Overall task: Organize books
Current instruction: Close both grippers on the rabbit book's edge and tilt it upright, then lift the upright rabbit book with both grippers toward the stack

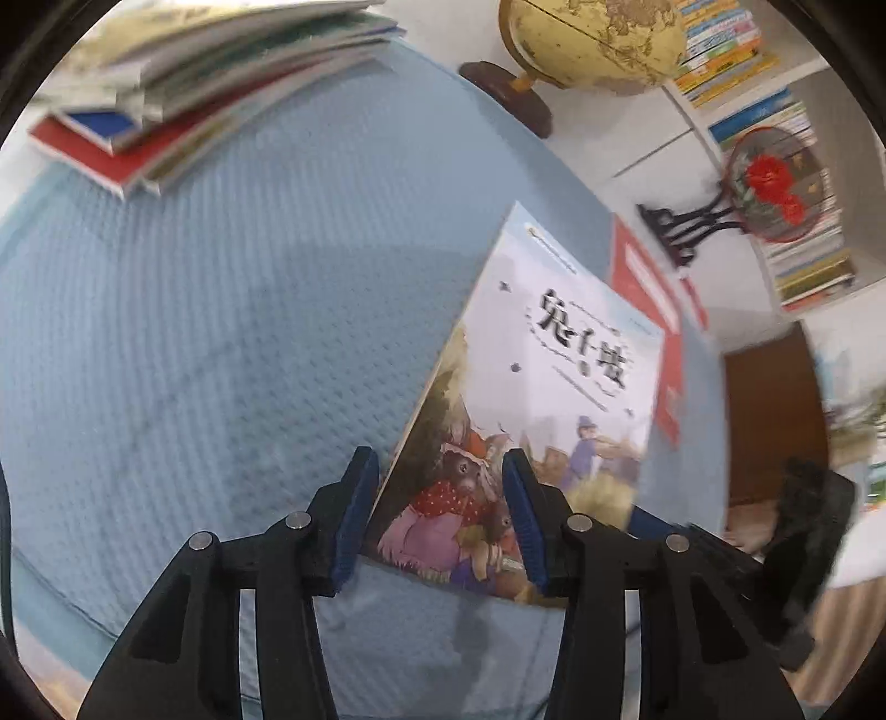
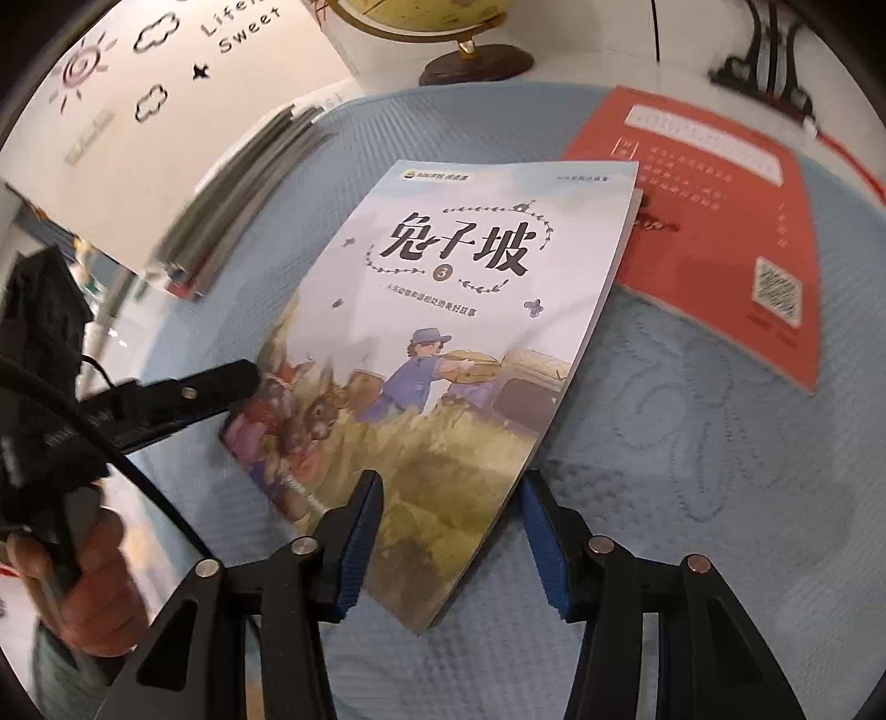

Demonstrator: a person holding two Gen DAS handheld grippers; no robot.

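1. Right wrist view: the book (image 2: 443,354) is a thin paperback with a pale sky-blue cover, black Chinese title, a circled 3, and a picture of a figure in blue loading hay with rabbits at lower left.
2. It lies on the blue quilted mat (image 2: 692,498), with one near corner lifted off the mat in the left wrist view (image 1: 542,399).
3. Its long axis runs from near, between the right gripper (image 2: 451,540) fingers, away and slightly right; the title end points away towards the globe (image 2: 470,50).
4. The right gripper's jaws stand apart, straddling the book's near corner without clamping it.
5. The left gripper (image 1: 440,518) reaches in from the book's left edge, its blue pads (image 1: 354,515) apart, one on either side of the lower corner; whether they press the cover I cannot tell.
6. A red book (image 2: 720,221) lies flat just behind, its near corner tucked under the book's far right corner.
7. A stack (image 1: 183,94) of thin books sits on the mat's far left, well apart.
8. Beyond the mat stand the globe's dark base and a fan (image 1: 775,183) on a black stand; shelves (image 1: 736,50) of books fill the wall.
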